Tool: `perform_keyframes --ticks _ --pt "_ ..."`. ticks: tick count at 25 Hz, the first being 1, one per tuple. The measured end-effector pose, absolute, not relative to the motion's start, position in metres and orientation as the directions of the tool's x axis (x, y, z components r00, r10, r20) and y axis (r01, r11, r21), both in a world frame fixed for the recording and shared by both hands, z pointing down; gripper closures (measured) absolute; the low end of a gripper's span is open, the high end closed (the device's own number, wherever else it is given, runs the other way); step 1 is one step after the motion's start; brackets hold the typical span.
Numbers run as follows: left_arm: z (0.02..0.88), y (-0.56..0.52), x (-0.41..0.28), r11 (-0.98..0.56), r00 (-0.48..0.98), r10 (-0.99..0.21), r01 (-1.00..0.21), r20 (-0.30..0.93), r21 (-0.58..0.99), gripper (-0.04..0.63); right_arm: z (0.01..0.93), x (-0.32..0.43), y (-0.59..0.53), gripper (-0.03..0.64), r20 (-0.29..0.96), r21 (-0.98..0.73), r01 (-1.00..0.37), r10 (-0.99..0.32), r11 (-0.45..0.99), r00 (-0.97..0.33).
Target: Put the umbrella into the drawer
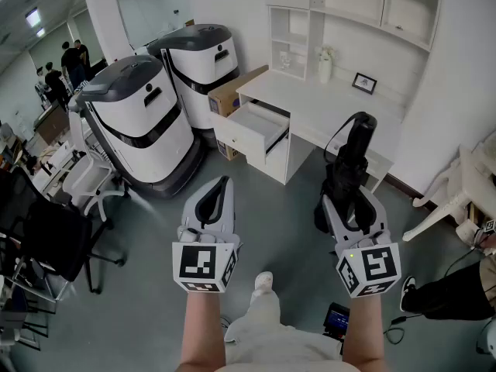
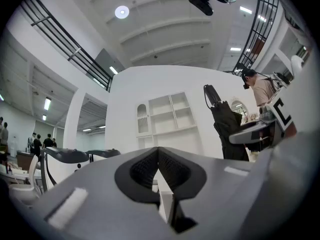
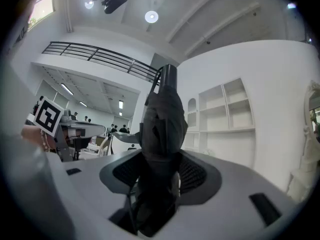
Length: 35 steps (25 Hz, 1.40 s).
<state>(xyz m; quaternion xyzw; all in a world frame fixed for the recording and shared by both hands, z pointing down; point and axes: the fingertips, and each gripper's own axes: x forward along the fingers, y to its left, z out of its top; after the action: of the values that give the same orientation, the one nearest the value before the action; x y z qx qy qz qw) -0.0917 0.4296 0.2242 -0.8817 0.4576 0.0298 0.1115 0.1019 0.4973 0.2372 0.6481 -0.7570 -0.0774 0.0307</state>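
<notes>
A folded black umbrella (image 1: 349, 169) stands upright in my right gripper (image 1: 346, 201), which is shut on its lower part. In the right gripper view the umbrella (image 3: 162, 129) fills the space between the jaws, handle end up. My left gripper (image 1: 219, 190) is shut with nothing in it; in the left gripper view its jaws (image 2: 159, 171) meet, and the umbrella (image 2: 225, 124) shows at the right. The white desk's drawer (image 1: 252, 126) is pulled open ahead, between and beyond both grippers.
Two large white-and-grey machines (image 1: 143, 115) stand left of the desk (image 1: 325, 111). White shelves (image 1: 353, 6) rise above the desk, with a vase (image 1: 325, 64) and a picture frame (image 1: 364, 83) on it. A black office chair (image 1: 46, 239) is at the left; a white chair (image 1: 457, 184) at the right.
</notes>
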Motion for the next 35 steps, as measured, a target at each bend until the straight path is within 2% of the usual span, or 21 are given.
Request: perform_keyframes --ticks 8,15,24,35 --pt "0.223 0.371 -0.084 -0.549 0.567 -0.806 -0.823 -0.168 -0.142 0.586 0.242 0.117 0.447 0.39 -0.036 0.169 -0.975 -0.988 0.142 -0.15" --pt "0.227 0.297 -0.084 -0.514 0.552 -0.822 -0.826 -0.143 -0.232 0.586 0.241 0.116 0.382 0.39 -0.003 0.177 -0.973 -0.988 0.15 -0.153" --pt "0.232 0.213 -0.081 -0.518 0.564 -0.816 -0.812 -0.13 -0.27 0.586 0.239 0.109 0.293 0.39 0.016 0.207 -0.964 -0.986 0.165 -0.165" --pt "0.232 0.143 -0.096 -0.518 0.558 -0.817 -0.82 -0.143 -0.243 0.586 0.245 0.103 0.233 0.39 0.021 0.197 -0.967 -0.987 0.162 -0.161"
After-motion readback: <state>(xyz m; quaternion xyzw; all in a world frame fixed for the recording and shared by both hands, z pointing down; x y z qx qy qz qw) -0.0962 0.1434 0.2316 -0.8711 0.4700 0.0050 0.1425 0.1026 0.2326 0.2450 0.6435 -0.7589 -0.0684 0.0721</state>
